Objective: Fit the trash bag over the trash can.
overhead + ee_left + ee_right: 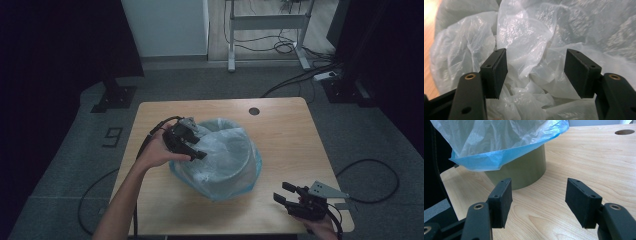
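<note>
A round olive-grey bin [524,171] stands in the middle of the wooden table [285,135], lined with a translucent pale-blue plastic bag [225,157] that drapes over its rim. My left gripper [192,150] is at the bag's left edge, open. In the left gripper view crumpled bag film [534,47] lies between and beyond the jaws of that gripper [535,72]; they are not closed on it. My right gripper [284,192] rests low near the table's front right corner, open and holding nothing. In its own view the right gripper [539,200] faces the bin's base across bare wood.
A round cable hole [254,111] sits near the table's far edge. Behind the table are a white desk frame [267,22] and floor cables [300,75]. A dark stand base [114,97] is on the carpet at the far left.
</note>
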The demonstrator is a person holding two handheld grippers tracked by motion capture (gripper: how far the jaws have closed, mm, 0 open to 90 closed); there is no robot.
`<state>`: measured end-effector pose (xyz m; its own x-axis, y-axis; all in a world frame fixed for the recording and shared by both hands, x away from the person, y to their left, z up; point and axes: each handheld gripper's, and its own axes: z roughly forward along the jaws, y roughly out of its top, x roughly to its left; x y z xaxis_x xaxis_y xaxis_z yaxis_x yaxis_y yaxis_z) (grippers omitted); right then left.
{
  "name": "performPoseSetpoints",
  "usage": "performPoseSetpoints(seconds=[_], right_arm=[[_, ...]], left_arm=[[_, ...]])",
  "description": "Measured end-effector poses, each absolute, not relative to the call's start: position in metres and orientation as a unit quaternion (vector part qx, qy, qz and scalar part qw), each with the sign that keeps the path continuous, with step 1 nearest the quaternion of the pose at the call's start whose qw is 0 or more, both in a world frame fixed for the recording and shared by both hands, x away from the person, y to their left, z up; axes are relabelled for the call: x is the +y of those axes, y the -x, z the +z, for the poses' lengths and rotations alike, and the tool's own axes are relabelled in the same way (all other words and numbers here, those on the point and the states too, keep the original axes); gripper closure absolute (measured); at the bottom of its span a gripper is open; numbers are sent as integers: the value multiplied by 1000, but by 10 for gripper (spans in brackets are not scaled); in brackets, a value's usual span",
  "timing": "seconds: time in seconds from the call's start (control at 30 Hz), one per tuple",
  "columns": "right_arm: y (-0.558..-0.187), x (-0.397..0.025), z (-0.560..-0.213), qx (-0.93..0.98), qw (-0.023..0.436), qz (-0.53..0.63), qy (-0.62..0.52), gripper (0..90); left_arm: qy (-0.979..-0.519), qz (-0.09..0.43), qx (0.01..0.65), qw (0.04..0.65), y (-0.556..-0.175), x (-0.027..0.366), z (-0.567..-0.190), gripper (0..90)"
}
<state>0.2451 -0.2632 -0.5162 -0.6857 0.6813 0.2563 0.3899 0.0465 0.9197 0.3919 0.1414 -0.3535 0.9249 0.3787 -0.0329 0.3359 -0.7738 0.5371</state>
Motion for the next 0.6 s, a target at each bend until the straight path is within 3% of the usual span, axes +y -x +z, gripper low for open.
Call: performPoseSetpoints(seconds=[0.4, 0.6], right_arm=[[-244, -266, -517, 710, 128, 580, -378, 378], [-243, -267, -516, 709, 128, 581, -379, 376]], left_arm=[[-948, 32, 191, 253, -394, 137, -363, 346], [-936, 33, 189, 294, -390, 143, -353, 298]])
